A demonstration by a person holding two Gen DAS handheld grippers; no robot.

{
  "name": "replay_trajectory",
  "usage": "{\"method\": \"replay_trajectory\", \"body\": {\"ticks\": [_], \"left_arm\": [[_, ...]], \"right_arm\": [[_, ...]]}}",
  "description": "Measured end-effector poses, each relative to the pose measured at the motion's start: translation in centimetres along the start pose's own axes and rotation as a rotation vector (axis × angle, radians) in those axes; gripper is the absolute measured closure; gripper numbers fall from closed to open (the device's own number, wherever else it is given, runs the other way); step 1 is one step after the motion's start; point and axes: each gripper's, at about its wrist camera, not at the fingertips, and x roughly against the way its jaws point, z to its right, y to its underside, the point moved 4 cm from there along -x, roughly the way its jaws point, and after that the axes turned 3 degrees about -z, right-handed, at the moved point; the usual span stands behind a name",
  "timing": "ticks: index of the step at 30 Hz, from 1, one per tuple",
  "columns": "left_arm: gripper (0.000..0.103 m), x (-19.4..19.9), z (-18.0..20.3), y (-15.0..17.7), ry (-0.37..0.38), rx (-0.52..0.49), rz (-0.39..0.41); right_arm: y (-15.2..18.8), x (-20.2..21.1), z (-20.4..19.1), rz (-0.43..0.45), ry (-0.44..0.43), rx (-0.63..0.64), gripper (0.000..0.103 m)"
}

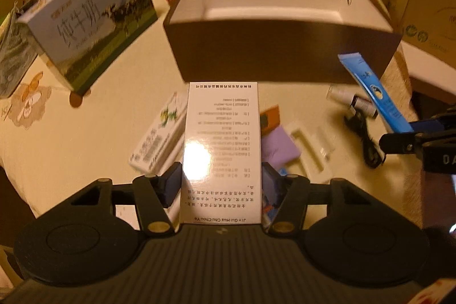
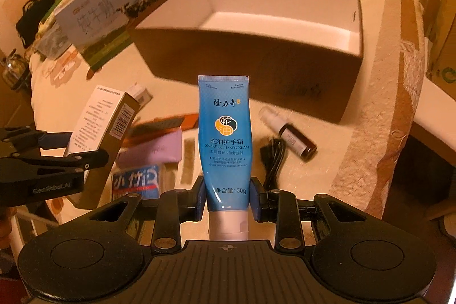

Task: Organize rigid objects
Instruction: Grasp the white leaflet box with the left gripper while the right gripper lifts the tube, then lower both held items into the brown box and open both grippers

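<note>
One large open brown cardboard box with a white inside (image 1: pixel 285 53) stands by one blue-and-green milk carton (image 1: pixel 94 27). There is one white printed medicine box (image 1: pixel 222 144), one blue hand-cream tube (image 2: pixel 225 138), one small brown glass bottle (image 2: pixel 296 141) and one coiled black cable (image 2: pixel 273 161).

- My left gripper (image 1: pixel 221 184): matte black linkage arms, brass-coloured pivot screws, blue finger pads (image 1: pixel 174 184), ribbed grey housing between two round black discs.
- My right gripper (image 2: pixel 228 197): same build; pale lettering on its side.
</note>
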Motion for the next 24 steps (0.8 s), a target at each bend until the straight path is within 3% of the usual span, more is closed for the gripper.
{"method": "replay_trajectory", "body": {"ticks": [10, 24], "left_arm": [[0.048, 1.9, 1.2, -7.4, 0.049, -0.010, 0.083], [0.048, 0.0, 3.1, -17.5, 0.089, 0.000, 0.151]], "right_arm": [[-5.4, 2.4, 1.6, 0.078, -0.005, -0.061, 0.075], [-14.1, 2.0, 4.5, 0.179, 0.024, -0.100, 0.075]]}}
